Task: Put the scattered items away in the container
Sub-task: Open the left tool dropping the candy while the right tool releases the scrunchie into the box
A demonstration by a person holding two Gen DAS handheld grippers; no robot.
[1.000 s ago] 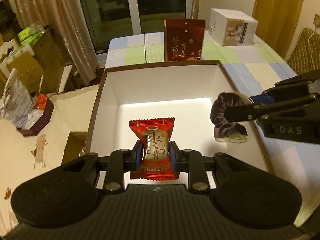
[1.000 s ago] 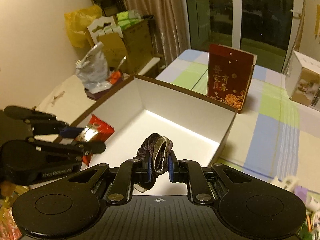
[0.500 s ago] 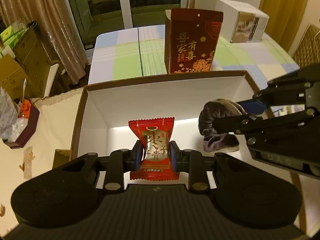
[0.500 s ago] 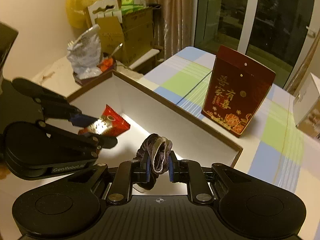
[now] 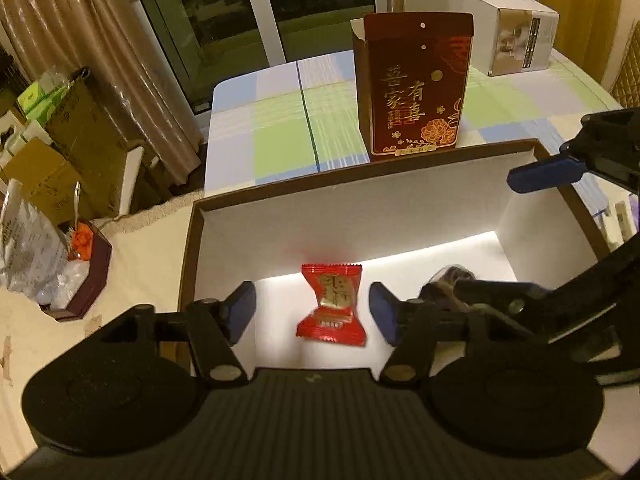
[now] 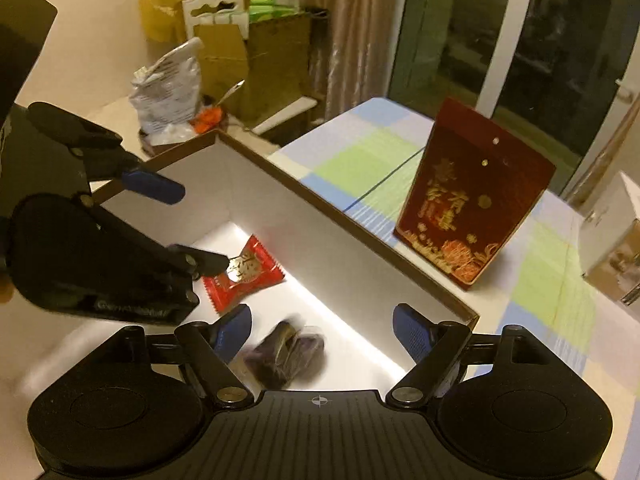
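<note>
The brown-rimmed white box (image 5: 360, 216) (image 6: 344, 224) holds both items. A red candy packet (image 5: 332, 306) (image 6: 244, 276) lies on the box floor, free between the spread fingers of my left gripper (image 5: 312, 312), which is open above it. A dark purple scrunchie (image 6: 286, 354) rests, blurred, on the floor below my right gripper (image 6: 322, 330), also open. In the left wrist view the scrunchie (image 5: 446, 282) is mostly hidden behind the right gripper's finger. In the right wrist view the left gripper (image 6: 176, 224) reaches in from the left.
A dark red gift box (image 5: 414, 88) (image 6: 472, 208) stands upright on the checked tablecloth just behind the box. A white carton (image 5: 508, 28) sits further back right. Left of the table are cardboard boxes (image 5: 36, 176), a foil bag (image 6: 168, 88) and a small tray (image 5: 86, 264).
Both grippers have opened over the box. The candy packet and the scrunchie have dropped from the fingers to the box floor.
</note>
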